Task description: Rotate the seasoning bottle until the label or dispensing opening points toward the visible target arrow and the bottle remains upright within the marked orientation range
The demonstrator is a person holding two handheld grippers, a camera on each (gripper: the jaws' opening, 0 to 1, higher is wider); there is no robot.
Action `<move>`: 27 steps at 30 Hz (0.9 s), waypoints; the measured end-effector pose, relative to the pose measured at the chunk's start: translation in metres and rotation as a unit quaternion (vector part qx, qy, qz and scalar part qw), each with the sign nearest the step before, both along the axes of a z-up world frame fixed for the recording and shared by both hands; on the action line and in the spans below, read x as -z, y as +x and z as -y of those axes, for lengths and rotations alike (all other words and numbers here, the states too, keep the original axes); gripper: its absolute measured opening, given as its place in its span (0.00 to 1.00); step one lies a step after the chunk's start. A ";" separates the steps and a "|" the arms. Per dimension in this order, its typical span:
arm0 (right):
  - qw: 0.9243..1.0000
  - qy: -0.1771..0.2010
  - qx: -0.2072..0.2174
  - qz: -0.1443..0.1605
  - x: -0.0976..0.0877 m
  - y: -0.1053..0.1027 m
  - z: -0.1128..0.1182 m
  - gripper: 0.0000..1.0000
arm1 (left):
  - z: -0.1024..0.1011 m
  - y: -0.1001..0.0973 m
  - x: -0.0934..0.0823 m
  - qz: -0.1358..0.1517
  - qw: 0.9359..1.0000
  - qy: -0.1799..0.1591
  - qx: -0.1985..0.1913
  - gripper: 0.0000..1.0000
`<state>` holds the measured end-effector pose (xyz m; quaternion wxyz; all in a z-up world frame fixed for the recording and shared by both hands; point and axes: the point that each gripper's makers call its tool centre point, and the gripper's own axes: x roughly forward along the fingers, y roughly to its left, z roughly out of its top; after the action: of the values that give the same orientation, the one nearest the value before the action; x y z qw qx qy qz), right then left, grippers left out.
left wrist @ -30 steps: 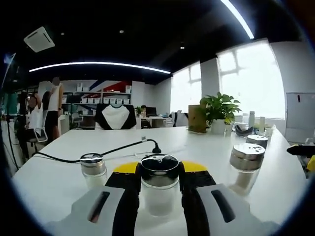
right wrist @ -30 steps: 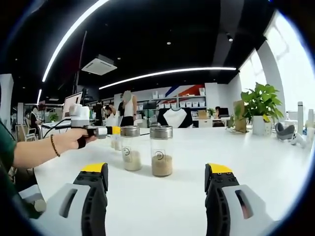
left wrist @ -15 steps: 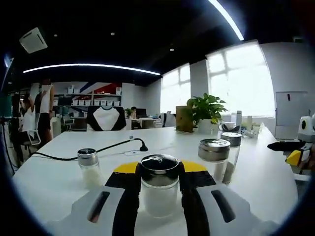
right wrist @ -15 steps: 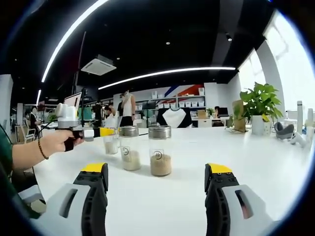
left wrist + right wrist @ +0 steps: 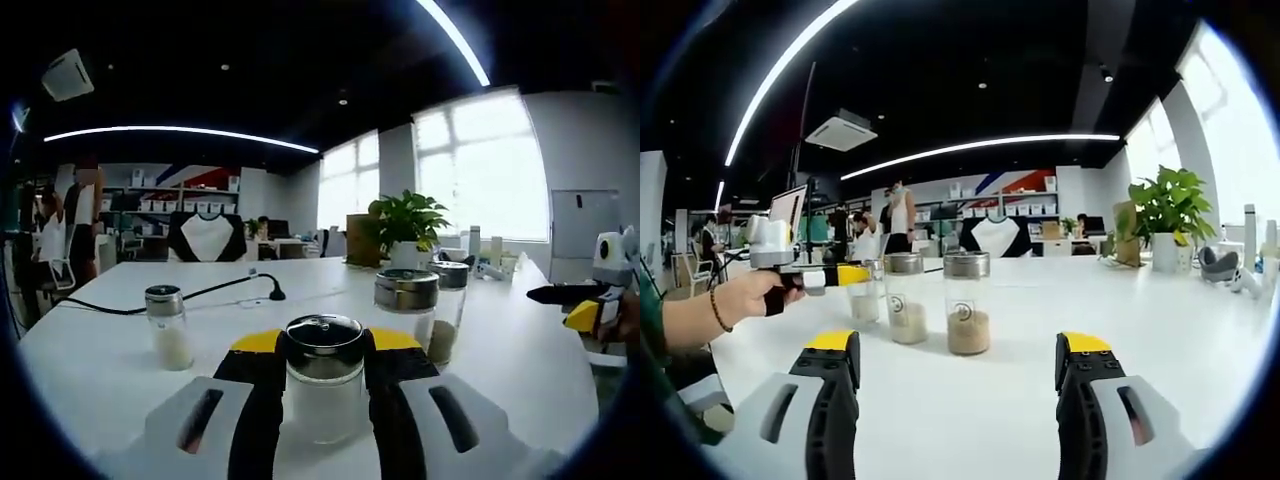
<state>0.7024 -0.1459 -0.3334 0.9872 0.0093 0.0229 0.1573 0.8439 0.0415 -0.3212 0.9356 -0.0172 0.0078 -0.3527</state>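
I have the left gripper [image 5: 325,400] closed on a seasoning bottle [image 5: 324,375], its jaws pressed against both sides of the glass just under the dark metal cap. The bottle stands upright on the white tabletop [image 5: 100,350], holding pale powder. In the right gripper view I see the left gripper from the side, held in a hand [image 5: 750,292] at the left end of the row of bottles.

My right gripper [image 5: 957,385] is spread wide and holds nothing; it hangs over bare tabletop, facing two tall bottles [image 5: 940,305] of brown seasoning that stand side by side, well apart from its jaws. In the left gripper view those two sit just beyond and to the right of the gripped bottle, and a smaller shaker [image 5: 166,326] stands off to the left near a black cable [image 5: 200,293].

I judge the turning step is in hand: the bottle is gripped and ready to twist. I can't make out any target arrow or marked range on the tabletop, nor a label on the gripped bottle, so I can't tell how far the turn has to go. The next move calls for rolling my left wrist about the bottle's upright axis, keeping the base flat and clear of the neighbouring bottles.
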 end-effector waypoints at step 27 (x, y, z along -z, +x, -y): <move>1.000 -0.005 -0.008 -0.013 0.008 -0.001 -0.004 0.81 | 0.002 -0.005 0.011 0.008 1.000 0.004 -0.002 0.32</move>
<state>0.7009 -0.1417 -0.3416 0.9856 0.0062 0.0369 0.1646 0.8388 0.0392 -0.3321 0.9365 -0.0105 0.0016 -0.3505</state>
